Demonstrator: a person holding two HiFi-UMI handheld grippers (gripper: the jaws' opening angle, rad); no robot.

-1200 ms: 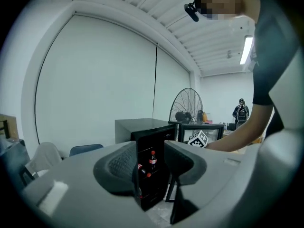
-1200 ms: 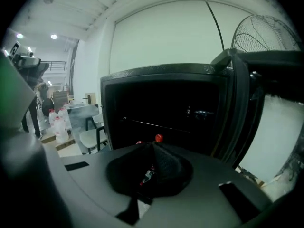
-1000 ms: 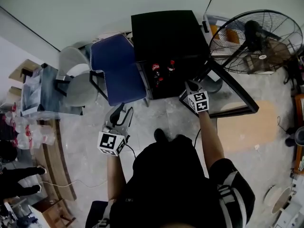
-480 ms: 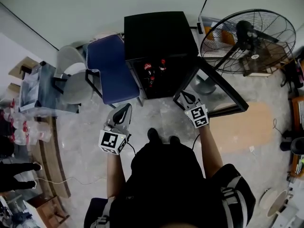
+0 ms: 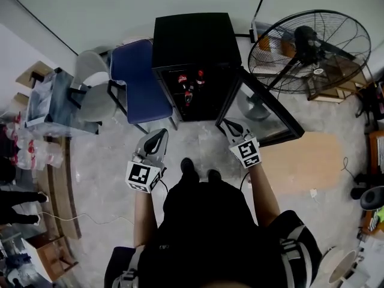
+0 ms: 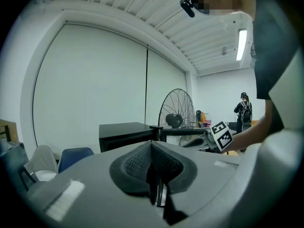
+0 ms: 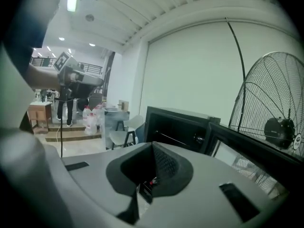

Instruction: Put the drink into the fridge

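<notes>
Head view: a squat black fridge (image 5: pixel 192 38) stood against the wall, its glass-fronted door (image 5: pixel 259 111) swung wide to the person's right.
Drink: dark bottles with red labels (image 5: pixel 189 84) stood inside the open compartment, well apart from both grippers.
Left gripper (image 5: pixel 157 135): it hung in front of the fridge with its pads pressed together and nothing between them.
Right gripper (image 5: pixel 224 125): its pads were likewise closed and empty. It sat just beside the door's near edge, and whether it touched the door could not be made out.
Done: the placing looked finished, since drinks were on the shelf and neither gripper carried anything.
Left: the door was still open, so swinging it shut seemed the one remaining step. The right gripper looked better placed for that.
Count of task things: one fridge, one door and two grippers. About three bottles showed, though they were small and dark, so more could have been hidden behind them.
Count of other things: one blue chair (image 5: pixel 141 80) and one pale grey chair (image 5: pixel 93 95) stood left of the fridge. One large round floor fan (image 5: pixel 306 53) stood to its right.
</notes>
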